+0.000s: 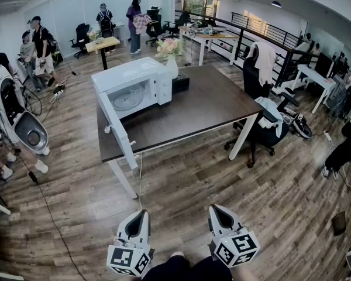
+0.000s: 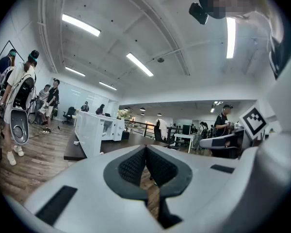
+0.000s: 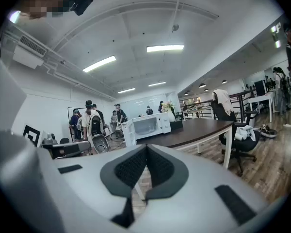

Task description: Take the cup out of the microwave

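A white microwave (image 1: 134,86) stands on the left end of a dark table (image 1: 210,104), a few steps ahead of me. Its door (image 1: 118,130) hangs wide open toward me, and I see the glass turntable (image 1: 127,98) inside. I cannot make out a cup in the cavity from here. My left gripper (image 1: 141,214) and right gripper (image 1: 217,208) are low at the bottom of the head view, over the wooden floor and far from the table. Both are shut with nothing between the jaws. The microwave (image 2: 99,127) is small in the left gripper view, and the microwave (image 3: 150,125) also appears in the right gripper view.
A vase of flowers (image 1: 169,54) and a black box (image 1: 180,84) sit behind the microwave. A cable (image 1: 140,180) hangs from the table's front edge. An office chair (image 1: 263,122) stands at the table's right end. People and a white device (image 1: 23,127) are at the left.
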